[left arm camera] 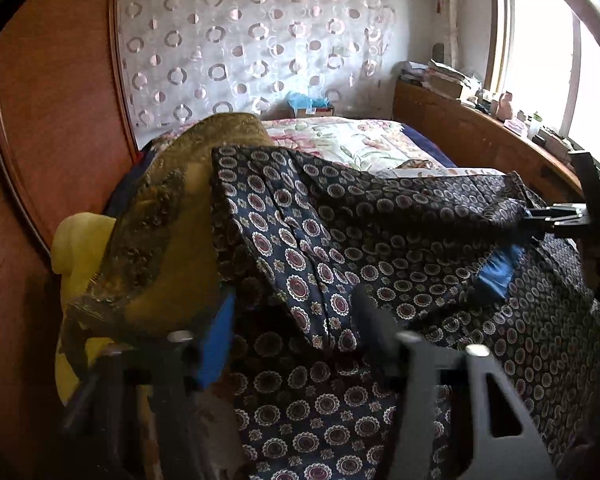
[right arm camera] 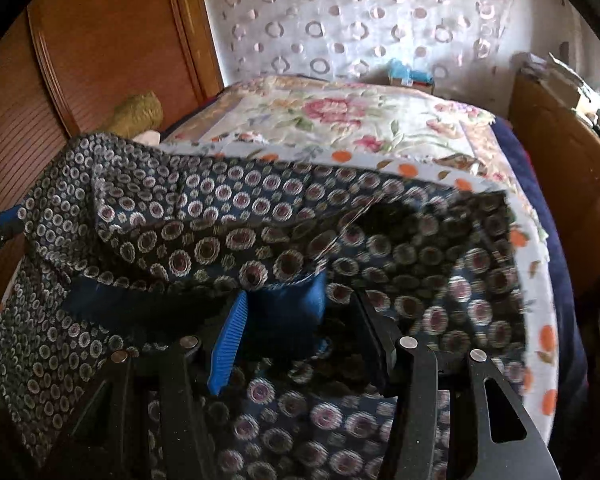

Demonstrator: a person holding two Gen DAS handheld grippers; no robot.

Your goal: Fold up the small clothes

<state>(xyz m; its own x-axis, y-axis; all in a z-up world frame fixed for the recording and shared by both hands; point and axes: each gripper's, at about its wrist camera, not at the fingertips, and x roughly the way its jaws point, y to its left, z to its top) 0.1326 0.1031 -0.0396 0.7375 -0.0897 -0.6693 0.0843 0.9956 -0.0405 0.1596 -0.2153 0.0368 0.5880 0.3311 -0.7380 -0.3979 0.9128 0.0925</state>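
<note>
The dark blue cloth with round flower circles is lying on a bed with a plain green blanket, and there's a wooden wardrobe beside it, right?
Not quite. The blanket is not plain green: it is cream with big pink flowers and green leaves, as the right wrist view shows. The rest holds: the dark blue cloth with round flower circles lies over the bed, and the wooden wardrobe stands beside it.

Daylight pours in from a window (left arm camera: 540,68) at the right of the left wrist view, blown out to plain white. The room is otherwise moderately lit, with warm tones on the wood. Both views are fisheye: straight edges bow and the corners go black. The nearest parts, at the bottom of each view, are soft and smeared. The patterned cloth (right arm camera: 260,232) casts a dark shadow beneath its raised fold.
</note>
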